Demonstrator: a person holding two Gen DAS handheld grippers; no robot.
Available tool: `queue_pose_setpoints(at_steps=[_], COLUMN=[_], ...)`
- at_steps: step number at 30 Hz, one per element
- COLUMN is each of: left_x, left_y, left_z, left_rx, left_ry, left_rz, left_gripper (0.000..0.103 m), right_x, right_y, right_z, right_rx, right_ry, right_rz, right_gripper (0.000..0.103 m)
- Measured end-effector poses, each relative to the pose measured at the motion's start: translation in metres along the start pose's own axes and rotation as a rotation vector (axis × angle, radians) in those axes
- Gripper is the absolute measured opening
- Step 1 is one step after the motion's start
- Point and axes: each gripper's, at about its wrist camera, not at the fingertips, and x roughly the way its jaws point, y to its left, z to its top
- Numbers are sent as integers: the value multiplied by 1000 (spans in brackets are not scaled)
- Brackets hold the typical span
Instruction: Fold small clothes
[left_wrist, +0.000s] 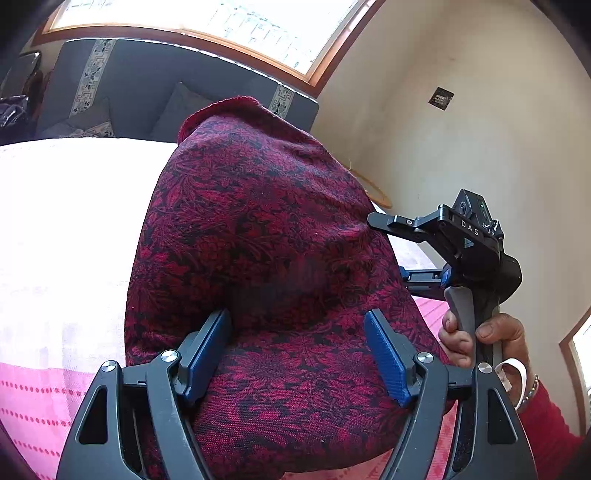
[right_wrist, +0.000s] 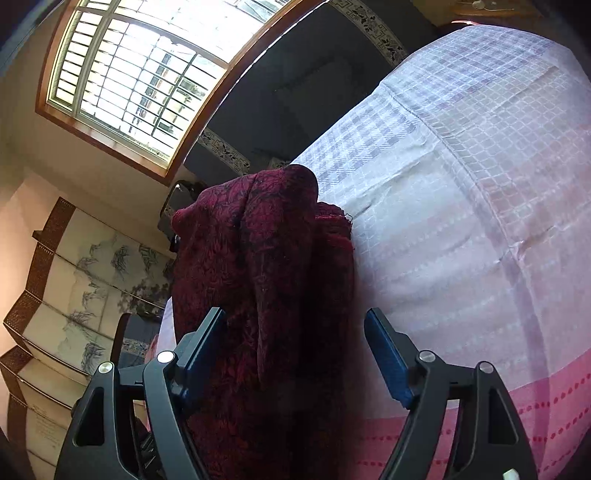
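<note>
**Garment laid down, fingers spread on both sides**

While the left wrist view looks along the left gripper (left_wrist: 297, 354), its fingers (left_wrist: 384, 354) stand wide, the red patterned garment (left_wrist: 258, 229) lying between them untouched by the pads, spread on the bed (left_wrist: 55, 221). Only this view shows the right gripper (left_wrist: 373, 218) from outside, at the garment's right edge, and the hand (left_wrist: 480, 343) on its handle.

From the right wrist, the right gripper (right_wrist: 295, 354) is likewise wide and grips nothing; the garment (right_wrist: 266, 258) shows doubled layers and a fold ridge, hidden in the other view. One fold looks done; further folds and smoothing likely remain.
</note>
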Motion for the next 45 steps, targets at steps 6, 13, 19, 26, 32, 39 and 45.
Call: queue_pose_setpoints(at_steps=[6,13,19,26,32,39,45], left_x=[-5,-6,2,7,6,6,3], left_y=[-4,15,3,-2,3,9,11], left_z=[-7,-3,-8,-6,-6,-5,-7], left_rx=[16,-99,-23,-6,-27,-41,-41], left_ry=[-43,-72,-59,-58,-66,-64,-72], left_rz=[33,10,24,41,26,5,-42], left_gripper=[75,75,76,82,82,88,89], right_x=[16,25,33,-9,-24,12,-11], right_y=[41,53,-18,-7,28,38,36], right_z=[3,27,10,10,-6,-21,-34], right_rx=[-147,-117,-11,-47,-171,-240,-256], right_ry=[9,-83,-55,-120,-79,23,-70], right_rz=[-47,199,173,215,117,22,-41], right_gripper=[19,17,18,49,52,15,10])
